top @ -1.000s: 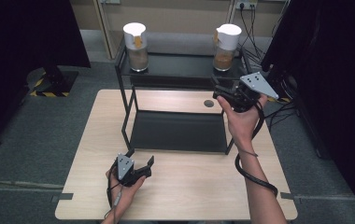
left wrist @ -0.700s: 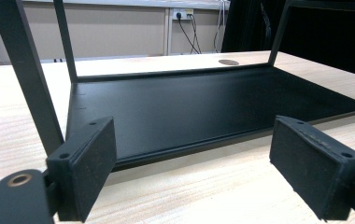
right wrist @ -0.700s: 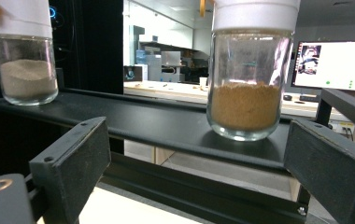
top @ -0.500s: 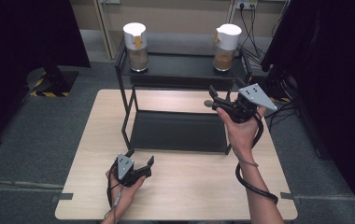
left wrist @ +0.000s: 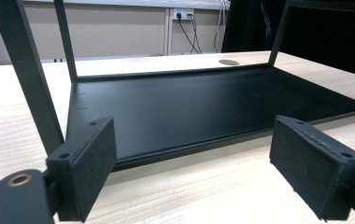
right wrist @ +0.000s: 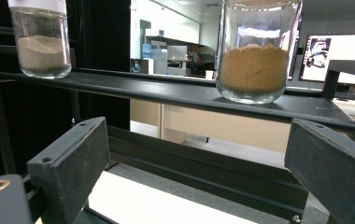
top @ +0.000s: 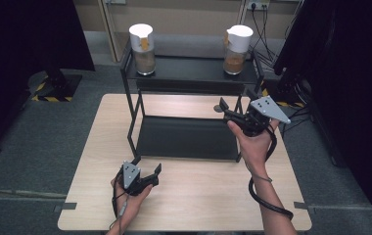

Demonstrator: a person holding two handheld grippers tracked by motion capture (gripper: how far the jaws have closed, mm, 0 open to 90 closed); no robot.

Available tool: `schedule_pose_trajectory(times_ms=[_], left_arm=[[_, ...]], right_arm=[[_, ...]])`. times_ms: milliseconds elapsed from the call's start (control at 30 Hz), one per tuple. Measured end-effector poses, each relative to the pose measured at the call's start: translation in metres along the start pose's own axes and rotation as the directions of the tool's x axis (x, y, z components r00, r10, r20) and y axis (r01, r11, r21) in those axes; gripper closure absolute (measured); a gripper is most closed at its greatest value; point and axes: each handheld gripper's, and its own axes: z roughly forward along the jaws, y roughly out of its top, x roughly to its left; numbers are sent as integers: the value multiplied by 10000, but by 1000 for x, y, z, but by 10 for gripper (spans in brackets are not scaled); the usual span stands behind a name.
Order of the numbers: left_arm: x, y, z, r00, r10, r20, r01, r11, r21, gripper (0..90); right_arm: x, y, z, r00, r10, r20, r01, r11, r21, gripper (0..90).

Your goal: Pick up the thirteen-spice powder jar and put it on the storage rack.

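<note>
On the left, the left tool [top: 149, 172] rests low on the worktop [top: 208, 205] in front of the black rack [top: 186, 139], its jaws apart and holding nothing. In the left gripper view those jaws frame the rack's bare lower shelf [left wrist: 203, 105], which carries nothing.

On the rack's top shelf [top: 189, 71] stand two jars with white lids: the left jar [top: 143, 49], filled with pale brownish powder, and, well apart from it toward the other end, the right jar [top: 236, 49], filled with a more orange powder. Both stand upright and untouched.

Further right, the right tool [top: 233, 111] is held up near the rack's right end, below the top shelf and short of the right jar. Its jaws are wide apart and empty; in the right gripper view the right jar [right wrist: 257, 51] sits just above and between them, the left jar [right wrist: 42, 39] farther off.

By the look of it, the work is at its start: nothing is gripped or moved. The reach toward the right jar seems under way; the grasp, lift and placing are all left to do.
</note>
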Motion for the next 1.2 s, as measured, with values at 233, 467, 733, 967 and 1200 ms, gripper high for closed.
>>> schedule_pose_trajectory(times_ms=[233,467,733,967,1200], left_arm=[[0,0,0,10000,3,-9,-3,10000,1,144],[0,0,0,10000,11,-14,-11,10000,9,144],[0,0,0,10000,4,-14,-4,10000,-3,144],[0,0,0,10000,1,-22,-1,10000,-12,144],[0,0,0,10000,-9,-35,9,10000,-8,144]], right_arm=[[-1,-9,-3,9999,25,-118,-22,9997,257,66],[-1,-20,-6,9997,84,-224,-73,9989,466,60],[2,-30,-10,9996,53,-292,-35,9981,614,58],[2,-40,-16,9996,70,-291,-47,9971,765,57],[2,-52,-24,9995,90,-298,-58,9947,1025,57]])
